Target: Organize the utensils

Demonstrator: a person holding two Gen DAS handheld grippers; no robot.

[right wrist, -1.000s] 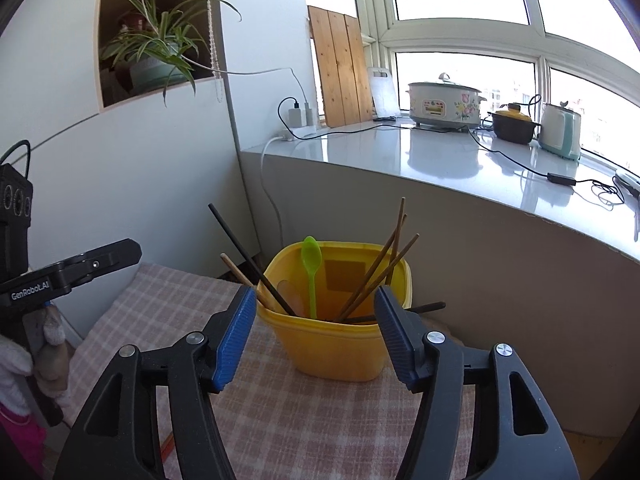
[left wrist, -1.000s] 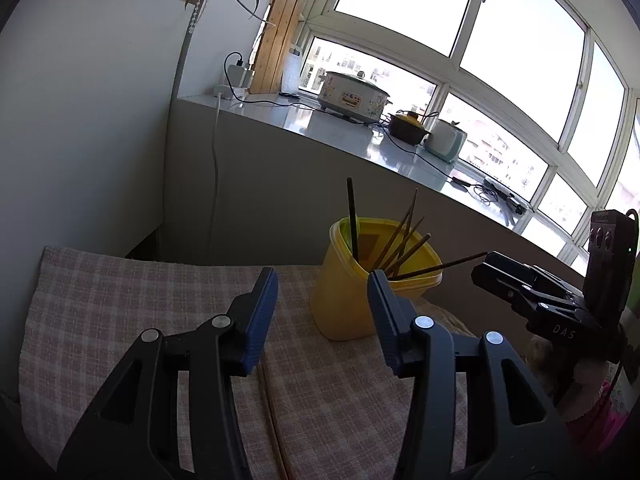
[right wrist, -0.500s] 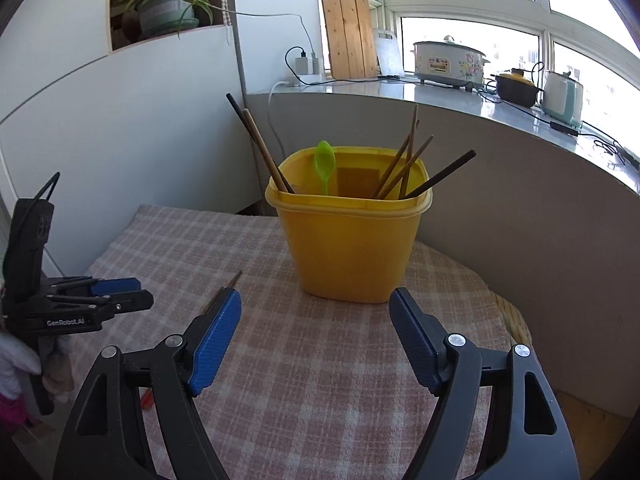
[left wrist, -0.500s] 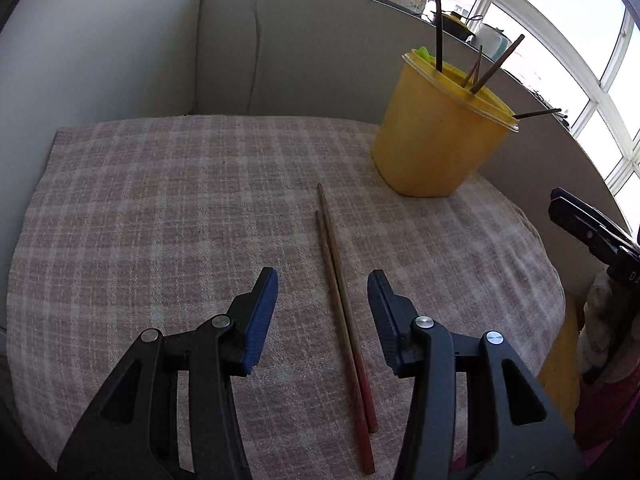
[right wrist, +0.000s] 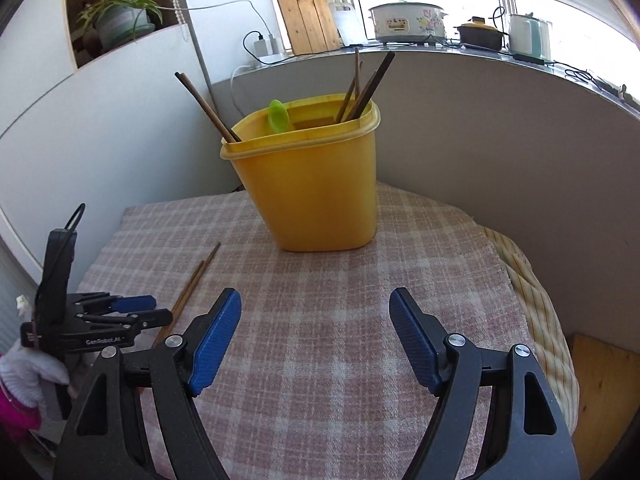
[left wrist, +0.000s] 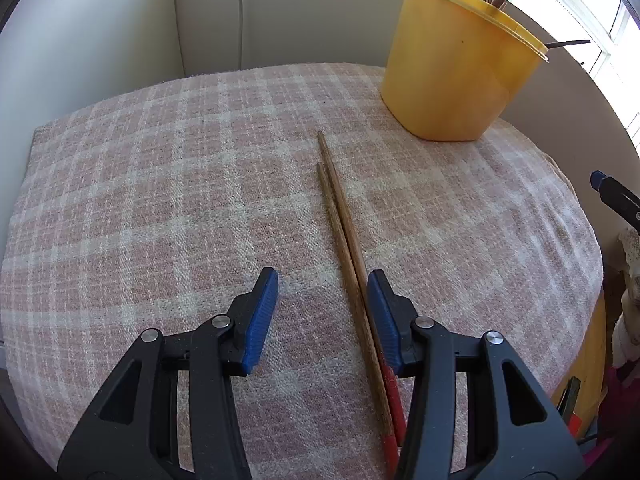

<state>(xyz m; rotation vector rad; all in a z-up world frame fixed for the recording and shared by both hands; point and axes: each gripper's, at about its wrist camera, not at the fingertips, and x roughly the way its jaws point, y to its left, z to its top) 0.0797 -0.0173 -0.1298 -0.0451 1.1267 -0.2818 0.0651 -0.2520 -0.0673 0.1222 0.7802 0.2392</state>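
**Loose chopsticks being lined up for pickup**

Nearest in the left wrist view, the left tongs (left wrist: 322, 312) are being held open above the checked cloth (left wrist: 160, 200) that is covering the surface, with nothing pressed between the blue pads. The pair of wooden chopsticks (left wrist: 340, 216) is lying flat on the cloth, side by side, and its red-tipped end is being passed close along the inner side of the right-hand pad; the pair is probably being straddled this way so that both sticks can be closed on together.

The right tongs (right wrist: 316, 336) are being kept wide open and empty, aimed across bare cloth at the container, perhaps to steady it.

Farther away, the yellow container (right wrist: 316, 184) is standing upright on the cloth, apart from the loose pair. Several chopsticks are being kept in it, leaning on the rim, together with a green spoon (right wrist: 278, 116).
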